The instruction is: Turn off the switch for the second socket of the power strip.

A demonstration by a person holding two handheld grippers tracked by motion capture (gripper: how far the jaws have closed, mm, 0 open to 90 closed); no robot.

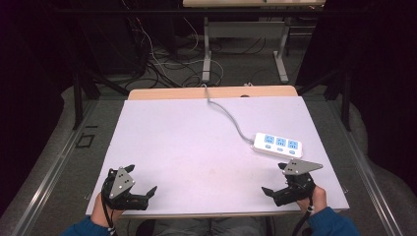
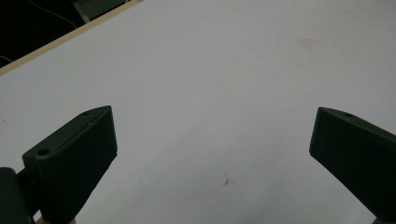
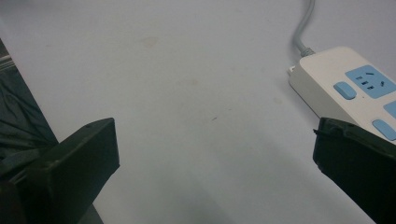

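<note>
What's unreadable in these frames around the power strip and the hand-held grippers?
- Power strip: in the right gripper view its far end is cut off by the frame edge and partly covered by a black jaw.
- Its grey cable: in the high view it runs off the table's far edge, so the plug end is hidden.
- Socket markings: too small in the high view.

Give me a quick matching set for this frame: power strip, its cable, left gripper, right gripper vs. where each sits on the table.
Things:
1. power strip
2. grey cable
3. left gripper
4. right gripper

Places:
A. near edge, left corner, open over bare white table
B. runs from the far edge toward the right side
C. right side of the table, three blue sockets up
D. near edge, right corner, open, just short of the strip

Pairs: 1-C, 2-B, 3-A, 4-D
</note>
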